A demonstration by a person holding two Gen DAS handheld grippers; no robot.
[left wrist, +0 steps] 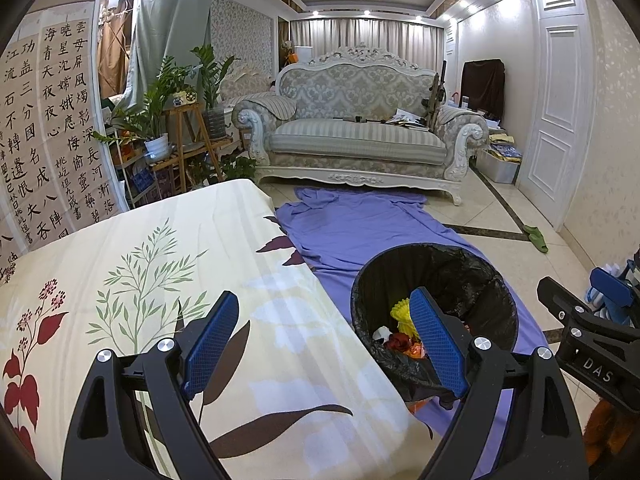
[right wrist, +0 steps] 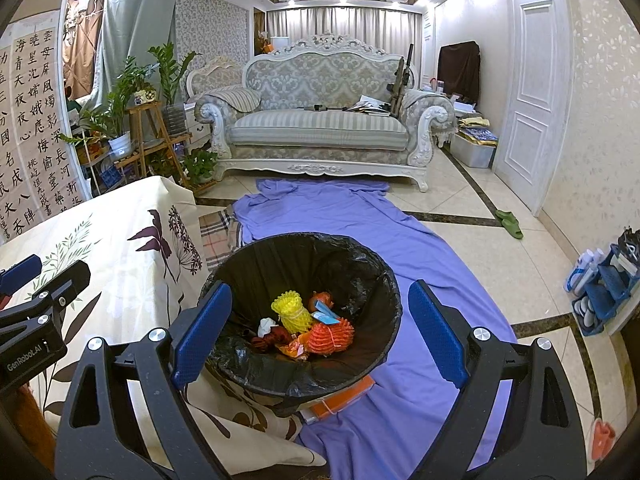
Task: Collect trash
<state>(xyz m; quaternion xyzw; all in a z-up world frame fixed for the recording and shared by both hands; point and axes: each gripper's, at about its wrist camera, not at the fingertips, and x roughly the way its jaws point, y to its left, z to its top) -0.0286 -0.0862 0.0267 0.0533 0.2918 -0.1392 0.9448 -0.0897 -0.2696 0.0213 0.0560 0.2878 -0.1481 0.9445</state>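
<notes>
Both hand-held grippers, left (left wrist: 324, 340) and right (right wrist: 320, 332), gape wide and empty above the bin (right wrist: 384, 280), which already holds trash (right wrist: 308, 324); collecting looks nearly finished.

Bright ceiling spotlights (left wrist: 472, 8), sharp focus, fisheye-bent dark corners.

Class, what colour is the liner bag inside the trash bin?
Black; the liner bag shows best in the right wrist view.
</notes>
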